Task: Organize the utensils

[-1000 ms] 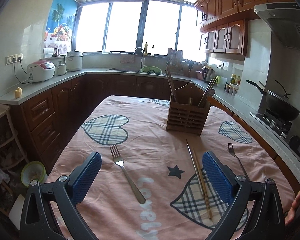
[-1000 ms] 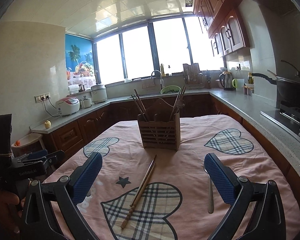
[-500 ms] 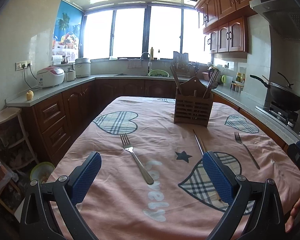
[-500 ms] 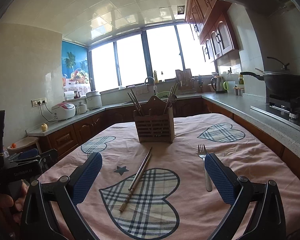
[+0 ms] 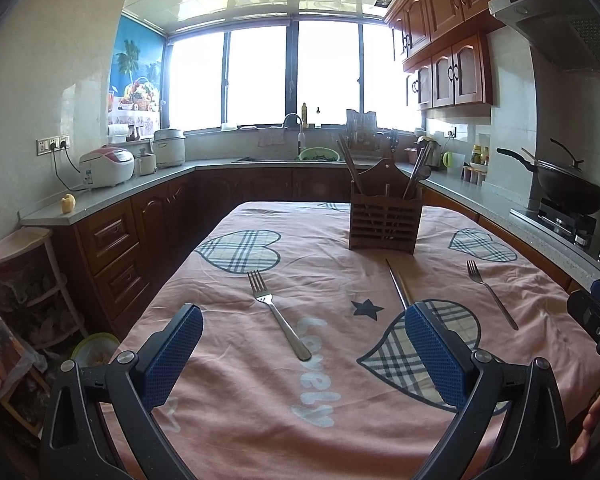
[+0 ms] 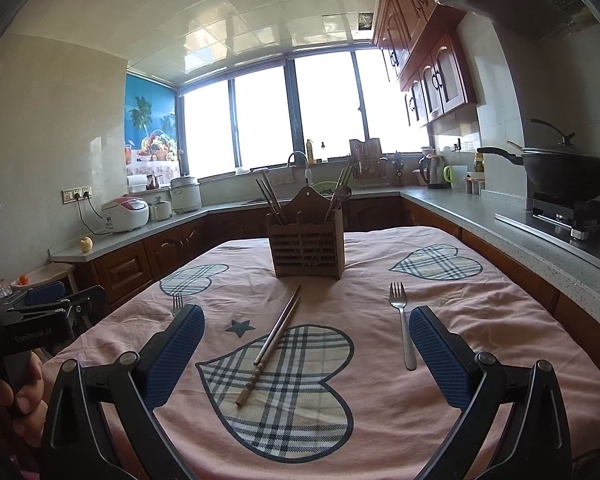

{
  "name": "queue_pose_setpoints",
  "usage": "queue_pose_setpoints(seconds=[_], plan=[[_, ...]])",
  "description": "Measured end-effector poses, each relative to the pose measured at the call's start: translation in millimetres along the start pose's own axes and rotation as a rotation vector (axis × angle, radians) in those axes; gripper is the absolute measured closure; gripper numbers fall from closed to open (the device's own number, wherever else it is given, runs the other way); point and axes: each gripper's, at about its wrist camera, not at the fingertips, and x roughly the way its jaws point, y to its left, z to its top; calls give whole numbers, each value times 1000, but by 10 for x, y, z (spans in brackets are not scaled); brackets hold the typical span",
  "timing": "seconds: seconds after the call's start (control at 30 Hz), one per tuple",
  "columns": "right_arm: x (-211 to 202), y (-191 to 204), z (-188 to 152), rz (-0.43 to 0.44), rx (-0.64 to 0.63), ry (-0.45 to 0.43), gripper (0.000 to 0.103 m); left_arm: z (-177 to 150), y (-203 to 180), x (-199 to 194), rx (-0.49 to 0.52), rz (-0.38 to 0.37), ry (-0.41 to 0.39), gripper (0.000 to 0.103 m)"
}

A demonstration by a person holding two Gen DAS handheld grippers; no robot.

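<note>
A brown wooden utensil holder (image 5: 384,222) (image 6: 307,250) stands at the far middle of the pink-clothed table (image 5: 340,420) with chopsticks and a spoon in it. A fork (image 5: 278,316) lies ahead of my open, empty left gripper (image 5: 302,360). A pair of chopsticks (image 6: 270,344) (image 5: 398,288) lies in the middle. A second fork (image 6: 402,326) (image 5: 492,294) lies right of them, just ahead of my right gripper's right fingertip (image 6: 440,356). My right gripper (image 6: 306,356) is open and empty above the table's near edge.
Counters run around the room: rice cookers (image 5: 106,166) on the left, a sink at the back, a black wok (image 5: 568,194) on the stove at the right. A plastic shelf unit (image 5: 24,280) stands left of the table. The left gripper shows at the right view's left edge (image 6: 40,320).
Both grippers have pulled back and tilted up from the table. The utensils now sit farther ahead. Nothing on the table has moved.
</note>
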Motion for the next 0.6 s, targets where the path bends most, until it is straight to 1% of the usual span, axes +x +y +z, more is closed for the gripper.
queue_pose_setpoints(seconds=[0.3,0.6], plan=[[-109,-2,15,-9,6,-30,0,-30,-5,-55,1,0,-11,1],[-117,25,25,-3,-3,-31,0,-30,9,-54,-3,4,-3,1]])
